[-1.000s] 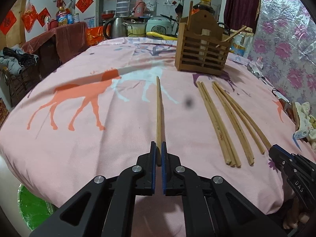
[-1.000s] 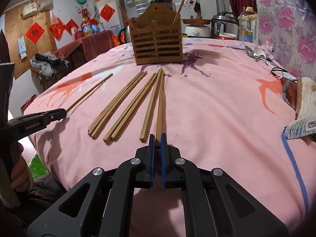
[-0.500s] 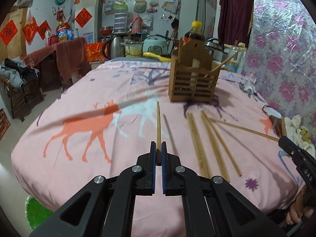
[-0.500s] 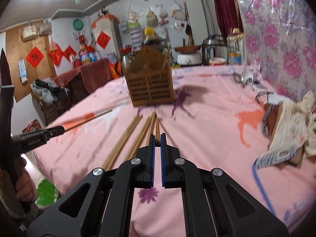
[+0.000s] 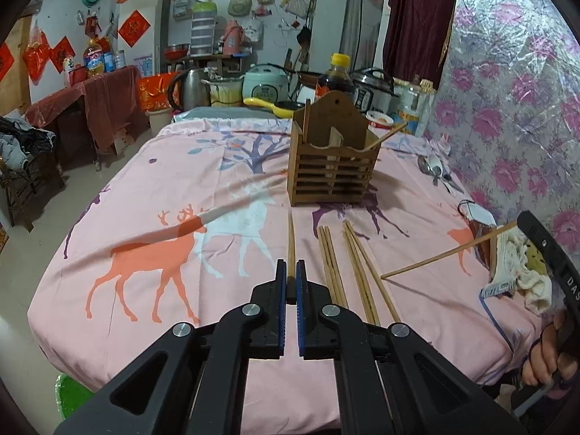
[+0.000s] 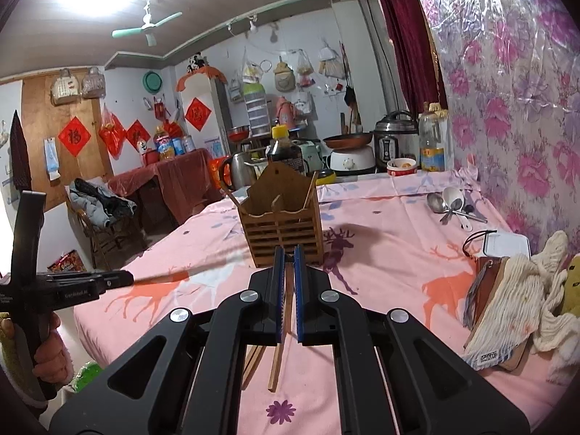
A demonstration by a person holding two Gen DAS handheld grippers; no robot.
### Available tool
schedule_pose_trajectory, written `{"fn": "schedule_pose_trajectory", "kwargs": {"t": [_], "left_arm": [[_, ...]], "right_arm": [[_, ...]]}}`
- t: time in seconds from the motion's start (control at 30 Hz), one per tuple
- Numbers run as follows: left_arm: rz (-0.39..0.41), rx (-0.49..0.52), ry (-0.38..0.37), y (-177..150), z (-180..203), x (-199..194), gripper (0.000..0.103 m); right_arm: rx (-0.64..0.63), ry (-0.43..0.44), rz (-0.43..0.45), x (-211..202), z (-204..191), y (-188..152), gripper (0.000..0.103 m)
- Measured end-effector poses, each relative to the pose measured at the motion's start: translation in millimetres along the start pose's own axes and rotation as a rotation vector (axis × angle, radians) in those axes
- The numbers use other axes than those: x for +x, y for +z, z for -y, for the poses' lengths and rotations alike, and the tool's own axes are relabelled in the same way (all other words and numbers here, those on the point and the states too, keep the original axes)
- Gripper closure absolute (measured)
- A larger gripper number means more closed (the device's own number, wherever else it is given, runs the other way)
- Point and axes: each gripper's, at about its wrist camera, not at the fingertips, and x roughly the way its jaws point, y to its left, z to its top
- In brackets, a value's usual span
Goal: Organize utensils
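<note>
My left gripper (image 5: 290, 268) is shut on a wooden chopstick (image 5: 290, 239) and holds it above the pink tablecloth, pointing at the slatted wooden utensil holder (image 5: 333, 174). My right gripper (image 6: 286, 253) is shut on another chopstick, which shows in the left wrist view (image 5: 446, 252) slanting in the air at the right. The holder (image 6: 282, 224) stands just ahead of the right gripper, with a chopstick or two leaning in it. Several chopsticks (image 5: 348, 272) lie on the cloth in front of the holder. The left gripper also shows in the right wrist view (image 6: 123, 278).
Metal and white spoons (image 6: 449, 203) lie at the far right of the table. A cloth bundle and a notebook (image 6: 507, 297) sit at the right edge. A soy sauce bottle (image 5: 337, 76), kettle and cookers stand behind the holder.
Both grippers have risen off the table, each lifting its chopstick. The right one has tilted upward and drawn nearer the holder. The left one has pulled back and higher.
</note>
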Motion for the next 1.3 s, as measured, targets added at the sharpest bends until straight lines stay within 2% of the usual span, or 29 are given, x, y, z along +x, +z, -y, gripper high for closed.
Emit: {"fn": "schedule_pose_trajectory", "kwargs": {"t": [0.1,0.3,0.47,0.77,0.9,1.03,1.13,1.3], "left_arm": [[-0.028,-0.003,-0.001,2.2,-1.1,7.2,0.098],[-0.015,-0.021,-0.003,19.3,-1.9,13.5,0.098],[0.018,-0.015,-0.022,50.2,4.1,10.2,0.098],[0.058,0.056,-0.060,103.0,34.1,12.2,0.098],[0.107,0.066,-0.080,133.8,44.5,8.9,0.098],[0.187,0.060,-0.091,179.2,51.9,0.4,0.098],[0.273,0.056,-0.073,213.8,56.2,-3.7,0.098],[0.380,0.012,-0.056,252.9,54.5,7.3,0.098]], "right_arm": [[0.001,-0.001,-0.002,0.2,0.1,0.2,0.097],[-0.002,-0.001,-0.003,2.7,-1.0,3.0,0.097],[-0.015,0.021,0.010,14.8,-4.1,25.0,0.097],[-0.050,0.048,0.020,49.4,-15.6,67.7,0.097],[-0.070,0.047,0.054,67.7,-21.7,96.3,0.097],[-0.079,0.042,0.104,85.5,-26.1,130.1,0.097],[-0.077,0.037,0.149,100.7,-27.8,155.5,0.097],[-0.047,0.014,0.208,133.3,-24.9,183.9,0.097]]}}
